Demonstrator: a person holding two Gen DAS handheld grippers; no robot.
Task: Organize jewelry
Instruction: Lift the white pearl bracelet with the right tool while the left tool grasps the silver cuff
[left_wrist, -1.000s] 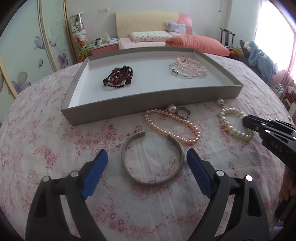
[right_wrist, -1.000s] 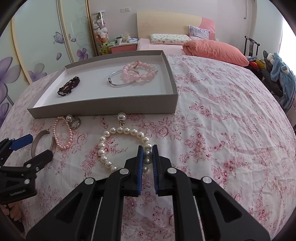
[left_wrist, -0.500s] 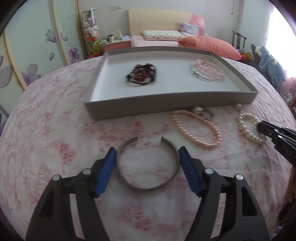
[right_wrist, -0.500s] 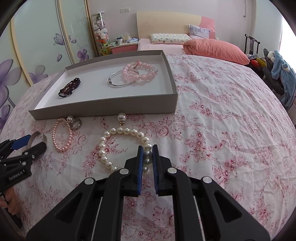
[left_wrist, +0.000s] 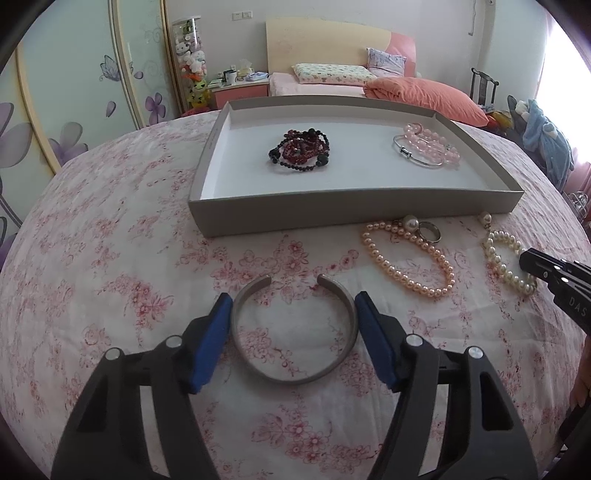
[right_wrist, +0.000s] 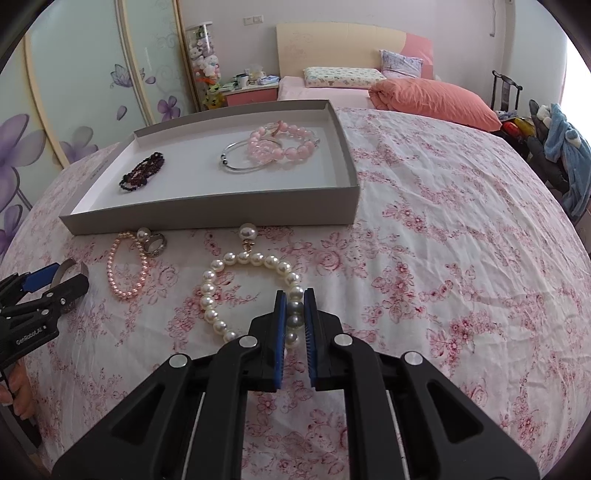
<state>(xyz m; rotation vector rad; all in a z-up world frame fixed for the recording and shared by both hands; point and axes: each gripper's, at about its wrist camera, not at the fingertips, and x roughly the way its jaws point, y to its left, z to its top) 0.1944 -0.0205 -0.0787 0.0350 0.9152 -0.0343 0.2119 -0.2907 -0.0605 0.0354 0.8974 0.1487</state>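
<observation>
Since a second ago the left gripper (left_wrist: 291, 314) has slid in around the metal cuff (left_wrist: 293, 332), and its jaws are closing, pads just beside the band but not yet pressing. The right gripper (right_wrist: 294, 306) sits pinched on the white pearl bracelet (right_wrist: 221, 291) on the bedspread (right_wrist: 424, 258). Pickup step; next, I judge, squeeze firmly, then lift both toward the grey tray (left_wrist: 351, 212).

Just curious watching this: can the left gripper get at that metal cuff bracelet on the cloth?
Probably yes. The left gripper already straddles the metal cuff, its jaws closing with nothing else between them.
</observation>
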